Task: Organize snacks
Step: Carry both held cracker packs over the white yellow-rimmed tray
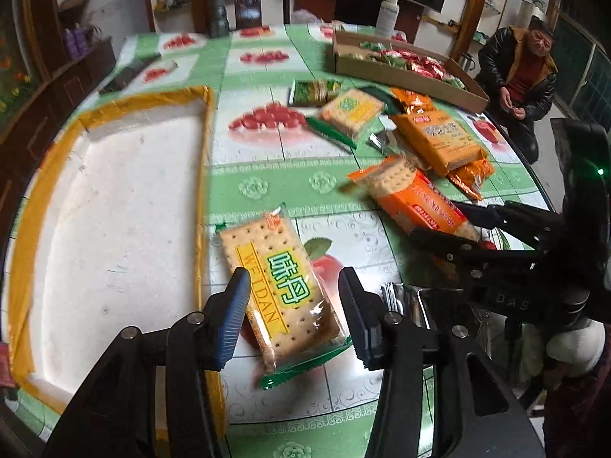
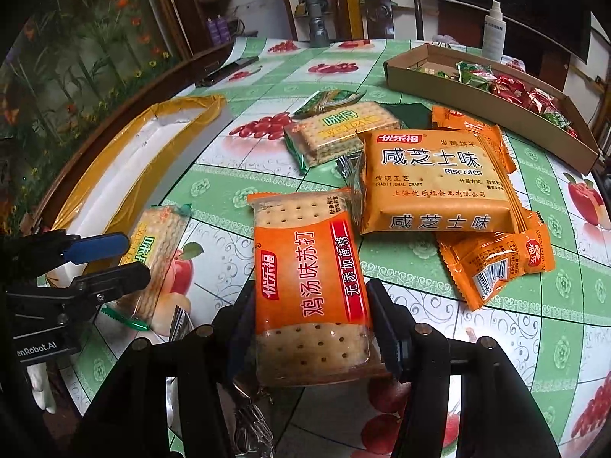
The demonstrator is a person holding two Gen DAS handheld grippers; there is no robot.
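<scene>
A green-and-yellow cracker pack [image 1: 282, 286] lies flat on the tablecloth beside the white foam tray [image 1: 114, 210]. My left gripper [image 1: 294, 305] straddles its near end, open, with the blue pads [image 1: 235, 316] just off the wrapper. The same pack [image 2: 156, 244] and left gripper [image 2: 126, 263] show at the left of the right wrist view. My right gripper [image 2: 313, 324] is shut on an orange soda-cracker pack [image 2: 305, 267], held above the table. From the left wrist, the right gripper [image 1: 439, 221] and the orange pack [image 1: 408, 194] sit at the right.
A pile of snacks lies mid-table: an orange biscuit pack [image 2: 435, 179], another green cracker pack [image 2: 336, 129], small orange packets [image 2: 496, 263]. A cardboard tray [image 2: 458, 87] of wrapped sweets stands behind, by a spray bottle [image 2: 492, 30]. A person [image 1: 523, 72] sits beyond the table.
</scene>
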